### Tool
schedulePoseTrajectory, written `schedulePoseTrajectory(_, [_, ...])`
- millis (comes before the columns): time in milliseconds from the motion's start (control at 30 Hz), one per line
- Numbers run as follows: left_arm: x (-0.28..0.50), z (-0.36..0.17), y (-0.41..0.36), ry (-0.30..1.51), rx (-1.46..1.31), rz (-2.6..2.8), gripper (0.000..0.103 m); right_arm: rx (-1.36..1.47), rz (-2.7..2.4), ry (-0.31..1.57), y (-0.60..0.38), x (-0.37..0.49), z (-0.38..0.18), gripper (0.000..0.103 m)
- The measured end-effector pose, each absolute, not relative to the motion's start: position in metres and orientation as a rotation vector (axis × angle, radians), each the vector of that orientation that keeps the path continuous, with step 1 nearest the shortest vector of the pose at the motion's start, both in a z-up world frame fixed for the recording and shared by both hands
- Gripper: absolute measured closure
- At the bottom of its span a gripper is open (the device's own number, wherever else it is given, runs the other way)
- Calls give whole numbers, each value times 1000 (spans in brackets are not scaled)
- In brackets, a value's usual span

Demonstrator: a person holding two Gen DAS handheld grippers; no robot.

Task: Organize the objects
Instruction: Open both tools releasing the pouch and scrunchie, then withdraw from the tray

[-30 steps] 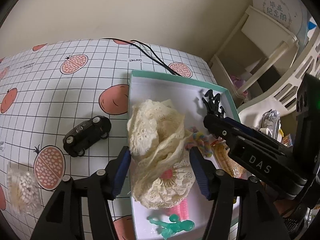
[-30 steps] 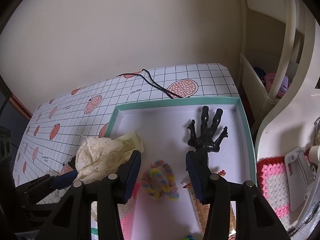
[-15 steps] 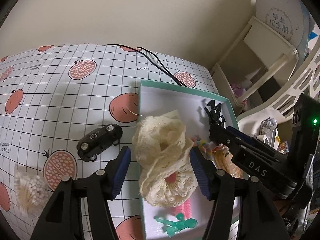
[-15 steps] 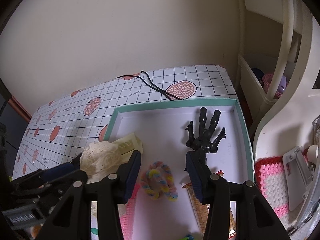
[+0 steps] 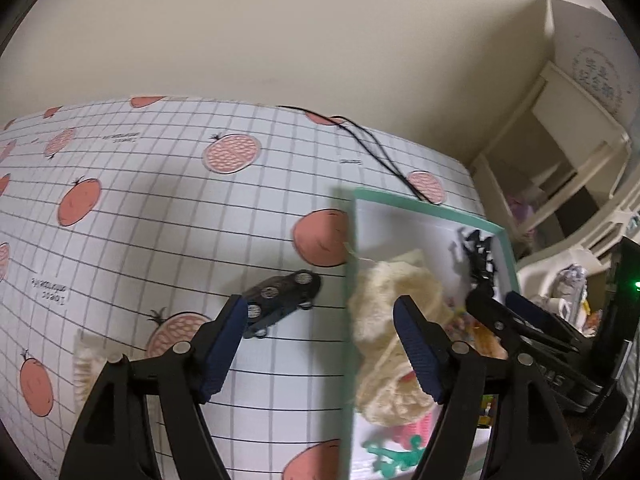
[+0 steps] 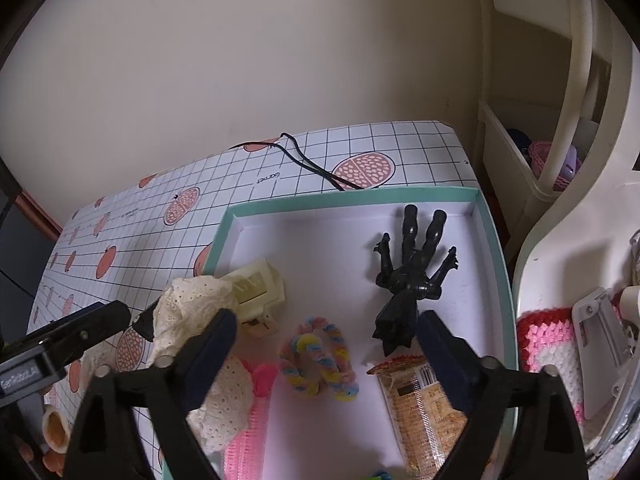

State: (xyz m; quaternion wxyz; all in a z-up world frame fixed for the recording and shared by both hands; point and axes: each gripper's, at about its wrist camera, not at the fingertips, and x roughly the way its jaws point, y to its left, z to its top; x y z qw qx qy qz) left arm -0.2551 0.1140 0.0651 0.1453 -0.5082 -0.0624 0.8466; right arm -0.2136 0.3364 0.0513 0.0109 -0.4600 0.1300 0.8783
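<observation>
Now, at the left your left gripper (image 5: 318, 344) hangs over the gridded tablecloth (image 5: 160, 208) with its fingers spread wide and gripping nothing, the black toy car (image 5: 282, 300) lying just beyond its left fingertip. To the right, the cream lace cloth (image 5: 394, 312) lies inside the teal-rimmed tray (image 6: 496, 248), draped at its left edge. Farther right, your right gripper (image 6: 326, 344) is wide and empty over the pastel braided ring (image 6: 318, 360), with the black hand figure (image 6: 408, 276) beyond its right fingertip.
</observation>
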Motion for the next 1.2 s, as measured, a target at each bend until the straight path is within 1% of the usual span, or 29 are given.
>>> schedulePoseTrajectory(33, [-256,64,112,-185,-1466,2447,25,-1433,2743,406,336,-214,52,3])
schedulePoseTrajectory(100, [-257,63,107,-191,-1471,2467,13,-1427,2751,398,334,-214,52,2])
schedulePoseTrajectory(233, [-258,63,100,-204,-1467,2489,12,-1419,2751,391,333,-214,53,0])
schedulePoseTrajectory(300, [-258,64,96,-219,-1458,2501,6,-1419,2749,384,332,-213,53,0])
schedulePoseTrajectory(400, [-258,68,92,-197,-1433,2534,0,-1420,2746,359,330,-214,52,0])
schedulePoseTrajectory(833, [-259,84,62,-210,-1360,2605,0,-1378,2777,314,310,-219,64,0])
schedulePoseTrajectory(1200, [-251,103,16,-269,-1352,2648,0,-1323,2914,278,252,-222,95,0])
